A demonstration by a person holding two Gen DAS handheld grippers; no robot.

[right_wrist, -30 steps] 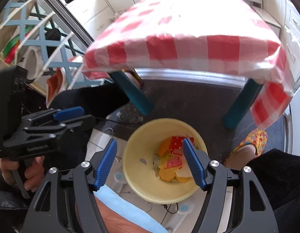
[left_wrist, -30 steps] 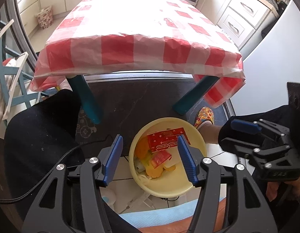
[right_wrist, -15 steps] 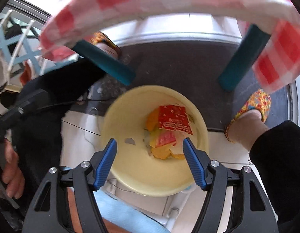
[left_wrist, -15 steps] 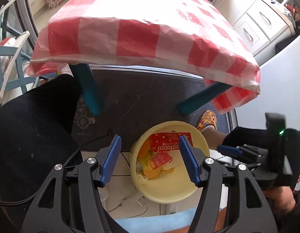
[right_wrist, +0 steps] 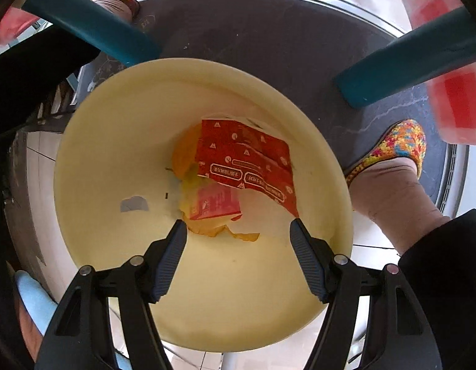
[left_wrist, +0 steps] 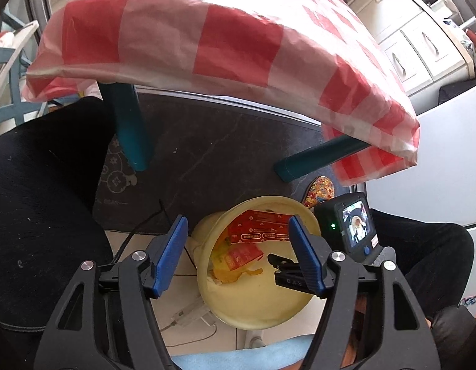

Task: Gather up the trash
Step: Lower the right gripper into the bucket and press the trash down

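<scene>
A pale yellow bin (left_wrist: pixel 253 323) (right_wrist: pixel 114 108) stands on the floor and holds trash. On top lies a large red printed wrapper (left_wrist: pixel 259 229) (right_wrist: pixel 247 160), over a smaller red packet (left_wrist: pixel 241 254) (right_wrist: pixel 215 200) and orange-yellow scraps (right_wrist: pixel 207 228). My left gripper (left_wrist: pixel 237 219) hovers above the bin's near rim; its jaws are opening and nothing is between them. Just inside the bin's mouth, my right gripper (right_wrist: pixel 238 222) points straight down, open and empty, above the scraps. Its body and camera screen (left_wrist: pixel 355 228) show at the bin's right in the left wrist view.
A low table with a red-and-white checked cloth (left_wrist: pixel 238 30) and teal legs (left_wrist: pixel 130 129) (right_wrist: pixel 407 71) stands over a dark mat (left_wrist: pixel 222 154). A person's foot in a colourful slipper (right_wrist: pixel 392 148) is by the bin. Black trouser legs (left_wrist: pixel 37 200) flank it. A white cable block (left_wrist: pixel 188 314) lies beside the bin.
My right gripper has dropped and tipped down until the bin fills its view. The left gripper has sunk a little toward the bin and its jaws stand slightly wider.
</scene>
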